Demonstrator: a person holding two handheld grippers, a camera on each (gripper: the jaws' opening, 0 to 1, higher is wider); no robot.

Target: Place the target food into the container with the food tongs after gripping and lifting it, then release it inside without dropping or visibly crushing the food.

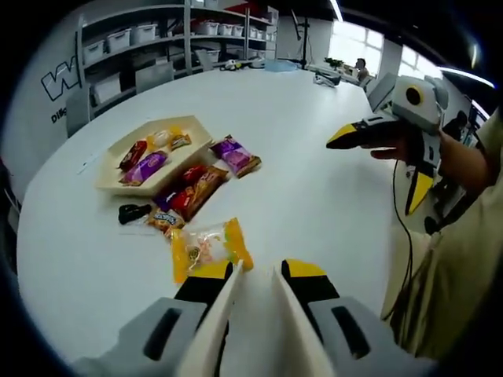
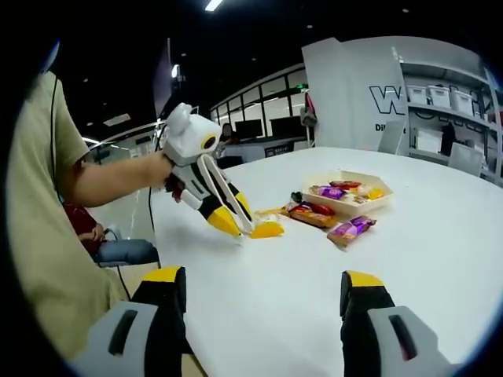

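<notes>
My left gripper (image 1: 255, 271) is shut on white food tongs (image 1: 224, 314), whose two arms lie between its yellow-tipped jaws. The tong ends sit just right of a yellow snack packet (image 1: 211, 250) lying on the white table (image 1: 314, 196). Further left is a beige tray (image 1: 126, 169) with several packets in it. In the right gripper view, the left gripper (image 2: 234, 216) points its tongs (image 2: 228, 192) down at the yellow packet (image 2: 267, 229), short of the tray (image 2: 369, 206). My right gripper (image 2: 263, 287) is open and holds nothing; it hovers at the table's right side (image 1: 381, 161).
Loose on the table beside the tray lie a purple packet (image 1: 234, 155), red and orange packets (image 1: 196, 188), a small black item (image 1: 134, 212) and an orange packet (image 1: 165, 221). Shelves with bins (image 1: 157, 39) stand behind. A seated person (image 2: 110, 247) is past the table edge.
</notes>
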